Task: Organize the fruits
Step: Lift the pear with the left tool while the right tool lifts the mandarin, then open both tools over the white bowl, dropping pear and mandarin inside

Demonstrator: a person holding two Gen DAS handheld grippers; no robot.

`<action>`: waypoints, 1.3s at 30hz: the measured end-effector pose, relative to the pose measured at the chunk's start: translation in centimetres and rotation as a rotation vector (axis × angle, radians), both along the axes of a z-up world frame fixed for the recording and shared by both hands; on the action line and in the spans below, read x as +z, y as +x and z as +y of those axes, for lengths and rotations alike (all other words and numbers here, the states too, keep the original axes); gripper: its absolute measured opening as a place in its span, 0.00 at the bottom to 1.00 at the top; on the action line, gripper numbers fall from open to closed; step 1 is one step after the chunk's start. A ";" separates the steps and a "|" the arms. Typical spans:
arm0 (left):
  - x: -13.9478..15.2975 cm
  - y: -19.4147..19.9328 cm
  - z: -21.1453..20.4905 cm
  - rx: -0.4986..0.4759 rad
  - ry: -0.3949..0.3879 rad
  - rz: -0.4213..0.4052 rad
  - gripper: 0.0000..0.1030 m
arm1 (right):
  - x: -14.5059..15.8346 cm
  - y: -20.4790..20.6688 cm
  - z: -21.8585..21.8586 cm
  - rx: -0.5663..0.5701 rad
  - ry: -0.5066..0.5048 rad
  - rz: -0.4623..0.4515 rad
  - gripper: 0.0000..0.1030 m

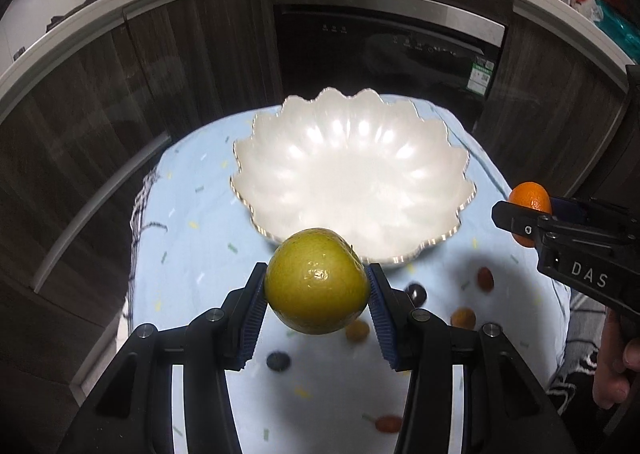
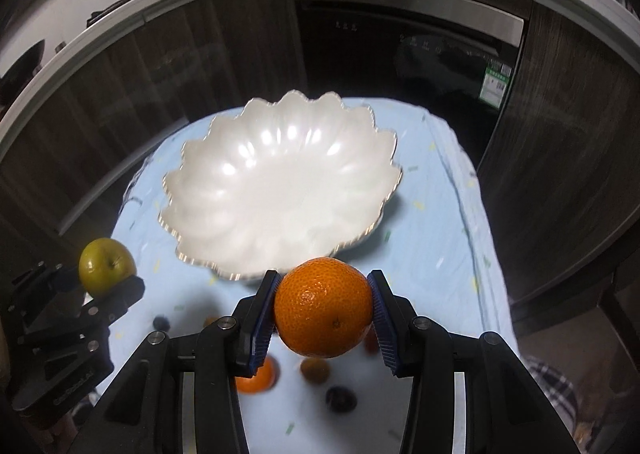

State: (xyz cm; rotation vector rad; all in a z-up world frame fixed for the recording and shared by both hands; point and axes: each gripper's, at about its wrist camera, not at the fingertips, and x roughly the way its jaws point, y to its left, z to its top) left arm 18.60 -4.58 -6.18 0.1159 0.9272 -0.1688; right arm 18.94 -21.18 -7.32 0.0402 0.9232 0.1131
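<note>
My left gripper [image 1: 317, 286] is shut on a green apple [image 1: 316, 280] and holds it in the air just before the near rim of a white scalloped bowl [image 1: 352, 170]. My right gripper [image 2: 323, 312] is shut on an orange [image 2: 323, 312], also raised before the bowl [image 2: 280, 190]. The bowl holds nothing. In the left wrist view the right gripper [image 1: 516, 216] with the orange [image 1: 530, 198] is at the right. In the right wrist view the left gripper [image 2: 108, 286] with the apple [image 2: 106, 270] is at the left.
Small fruits lie on the light blue cloth [image 1: 192, 238] below the grippers: dark plums [image 1: 416, 292], brownish ones [image 1: 463, 318], a second orange [image 2: 256, 376]. Dark cabinets and a dishwasher [image 1: 384, 50] stand behind the table. The cloth edges drop off left and right.
</note>
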 end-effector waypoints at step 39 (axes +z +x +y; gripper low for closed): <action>-3.4 12.7 0.5 0.041 -0.001 0.141 0.47 | -2.3 12.5 -0.8 -0.077 -0.018 0.109 0.44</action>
